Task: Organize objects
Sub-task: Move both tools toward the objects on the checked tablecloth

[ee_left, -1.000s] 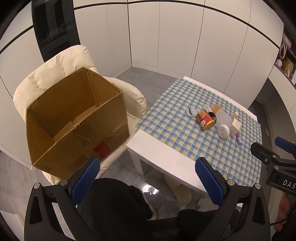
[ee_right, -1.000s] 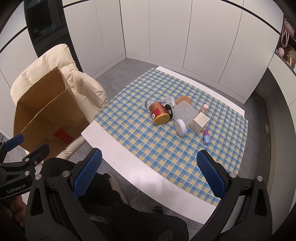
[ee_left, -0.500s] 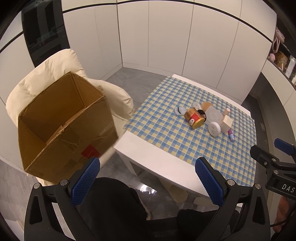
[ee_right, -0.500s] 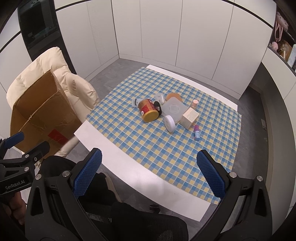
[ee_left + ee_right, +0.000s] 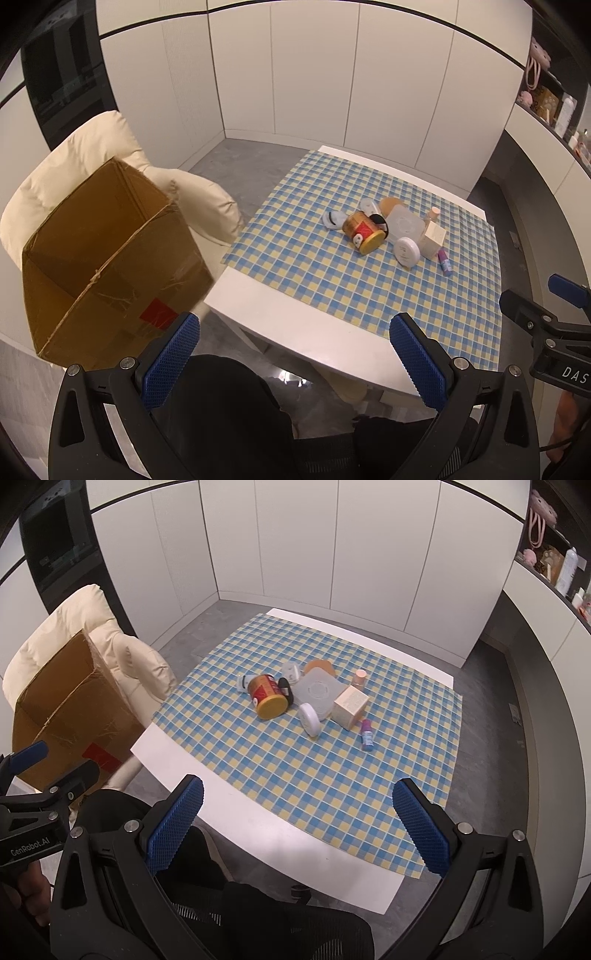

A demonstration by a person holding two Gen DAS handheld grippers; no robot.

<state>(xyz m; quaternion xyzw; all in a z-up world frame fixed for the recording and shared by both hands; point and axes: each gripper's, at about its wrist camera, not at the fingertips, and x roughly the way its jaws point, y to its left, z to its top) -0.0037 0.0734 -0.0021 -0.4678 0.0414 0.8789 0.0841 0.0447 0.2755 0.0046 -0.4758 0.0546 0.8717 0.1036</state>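
Observation:
A cluster of small objects lies mid-table on a blue and yellow checked cloth [image 5: 295,775]: a red-gold can [image 5: 267,697] on its side, a translucent square lid [image 5: 317,692], a white round puck [image 5: 309,719], a cream box [image 5: 351,706], a small purple bottle [image 5: 367,735]. The can also shows in the left wrist view [image 5: 364,232]. An open cardboard box [image 5: 107,254] sits on a cream armchair, left of the table. My left gripper [image 5: 295,363] and right gripper [image 5: 297,825] are both open and empty, held high above the table's near edge.
The cream armchair [image 5: 85,155] stands left of the white table [image 5: 258,830]. White cabinet walls ring the room. Shelves with bottles and soft toys [image 5: 554,561] are at the far right. A black chair back [image 5: 258,923] is below the grippers.
Both grippers have drawn back and up; the table and the objects look smaller and farther. The cardboard box has shifted left in both views. Jaws stay open.

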